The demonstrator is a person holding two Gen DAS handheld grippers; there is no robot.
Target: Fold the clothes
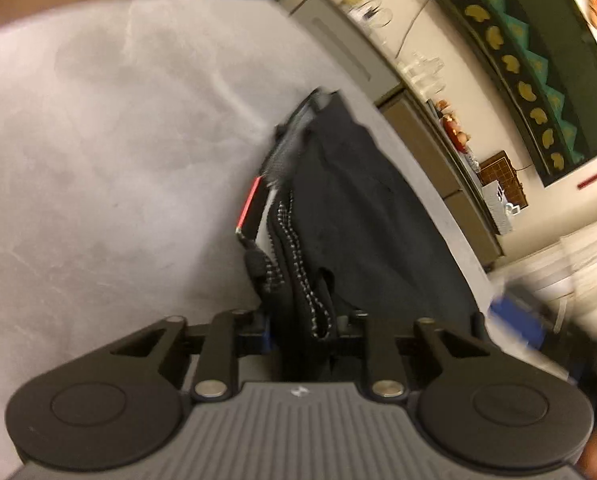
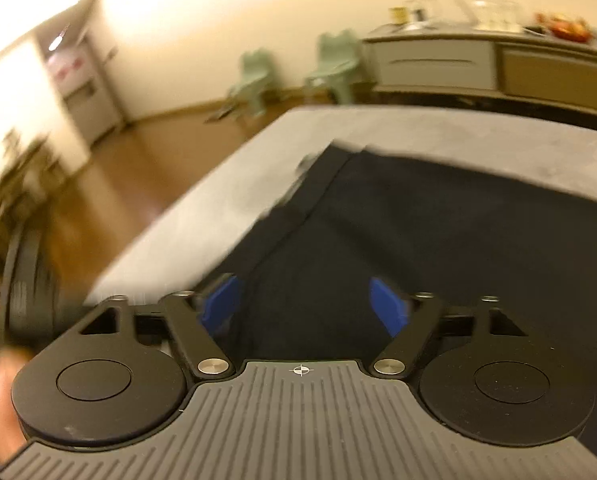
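Observation:
A black garment [image 1: 350,216] with a drawstring waistband and a red stripe lies on the grey table [image 1: 98,140]. My left gripper [image 1: 304,320] is shut on the garment's waistband, which bunches between its jaws. In the right wrist view the same black garment [image 2: 438,232] spreads over the grey table [image 2: 498,140]. My right gripper [image 2: 304,308] is open, its blue fingertips [image 2: 388,306] standing apart just over the cloth, which runs between them. The other gripper shows blurred at the left edge [image 2: 26,280].
A long sideboard [image 2: 498,68] with glassware stands along the wall beyond the table. Two green chairs [image 2: 334,68] stand on the wooden floor. The table's left edge [image 2: 178,208] drops to the floor. A framed picture [image 1: 538,60] hangs on the wall.

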